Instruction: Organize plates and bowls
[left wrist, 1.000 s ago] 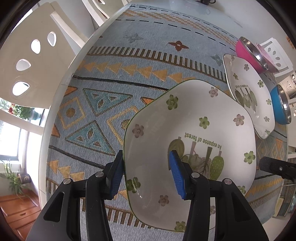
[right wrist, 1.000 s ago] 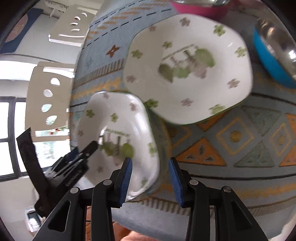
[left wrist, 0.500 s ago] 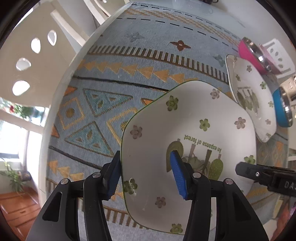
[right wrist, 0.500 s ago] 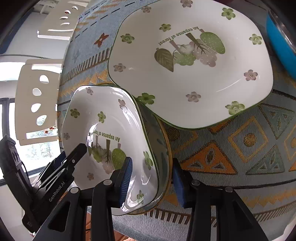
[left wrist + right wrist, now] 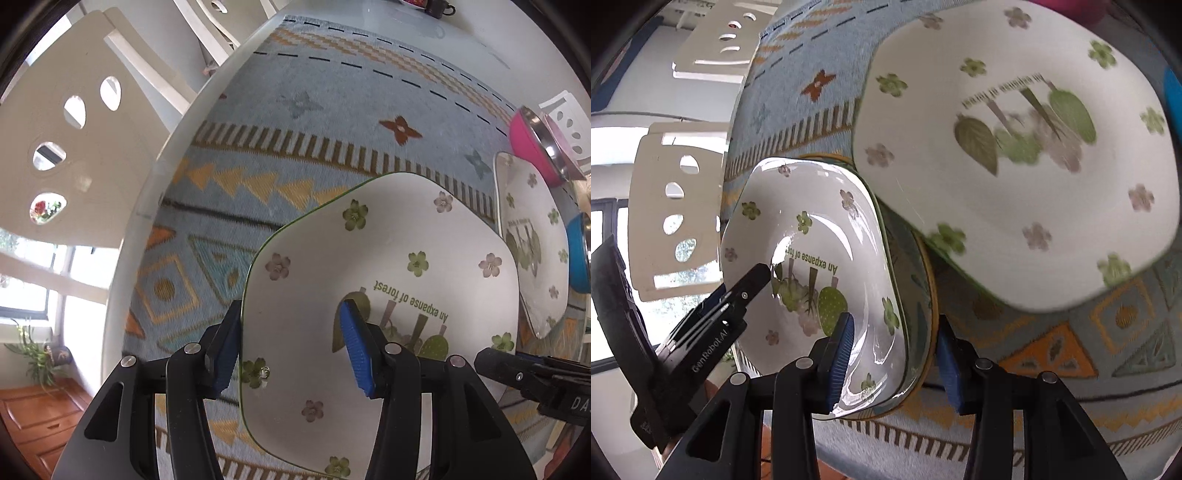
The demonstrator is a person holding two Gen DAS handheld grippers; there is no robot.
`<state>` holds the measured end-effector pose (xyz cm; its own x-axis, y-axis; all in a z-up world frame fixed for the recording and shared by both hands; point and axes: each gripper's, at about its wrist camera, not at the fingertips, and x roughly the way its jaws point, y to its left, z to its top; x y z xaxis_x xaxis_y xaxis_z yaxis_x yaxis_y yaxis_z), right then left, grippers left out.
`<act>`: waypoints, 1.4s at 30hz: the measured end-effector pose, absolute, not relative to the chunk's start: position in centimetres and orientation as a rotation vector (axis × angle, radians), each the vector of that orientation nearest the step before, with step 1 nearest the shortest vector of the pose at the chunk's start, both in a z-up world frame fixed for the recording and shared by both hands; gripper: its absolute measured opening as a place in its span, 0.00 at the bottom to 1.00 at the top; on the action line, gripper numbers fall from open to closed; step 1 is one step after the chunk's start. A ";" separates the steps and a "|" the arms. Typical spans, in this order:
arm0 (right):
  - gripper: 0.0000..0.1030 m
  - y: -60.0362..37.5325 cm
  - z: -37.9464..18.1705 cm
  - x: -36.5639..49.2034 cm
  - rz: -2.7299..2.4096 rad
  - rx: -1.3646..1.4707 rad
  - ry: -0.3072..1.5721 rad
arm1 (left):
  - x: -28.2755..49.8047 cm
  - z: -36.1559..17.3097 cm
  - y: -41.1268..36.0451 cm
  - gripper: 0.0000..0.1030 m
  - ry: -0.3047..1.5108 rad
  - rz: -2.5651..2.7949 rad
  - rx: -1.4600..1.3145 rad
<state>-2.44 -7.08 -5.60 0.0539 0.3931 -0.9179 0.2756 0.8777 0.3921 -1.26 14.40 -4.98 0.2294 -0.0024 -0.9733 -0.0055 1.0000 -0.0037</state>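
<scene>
1. Woven tablecloth [image 5: 332, 110], blue-grey with orange triangles, fills both views. In the left wrist view its pattern has slid past under the carried plate over the last second, so the load is travelling.
2. Second flowered plate [image 5: 1034, 166] lies flat on the cloth at 1 o'clock in the right wrist view. It looms larger than a second ago and is motion-blurred. My read: that's the stacking target and we are closing on it.
3. Carried flowered plate [image 5: 406, 258] sits low-centre in the left wrist view. Its 2 o'clock edge is now just beside the second plate; they were further apart before. I cannot tell if they touch.
4. Pink bowl [image 5: 528, 140] and blue bowl [image 5: 578, 254] sit at 2 and 3 o'clock beyond the plates, untouched. I'd expect those to be the next job.
5. Left gripper [image 5: 291, 350] is clamped on the carried plate's 9 o'clock rim, one pad outside and one on the face, same hold as a second ago.
6. Right gripper [image 5: 892, 358] is the real change. A second ago it was beside the plate; now its pads straddle the opposite rim wall. I cannot tell whether they actually pinch it.
</scene>
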 end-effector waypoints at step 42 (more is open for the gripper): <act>0.42 -17.8 -0.9 -2.8 -0.092 0.746 1.388 | 10.4 -2.1 0.5 0.49 1.315 -0.382 0.091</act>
<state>-2.80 -17.77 -0.88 0.2178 0.3606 -0.9069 0.4769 0.7714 0.4213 10.40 0.48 -2.09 0.2006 -0.2219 -0.9542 0.3238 0.9343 -0.1492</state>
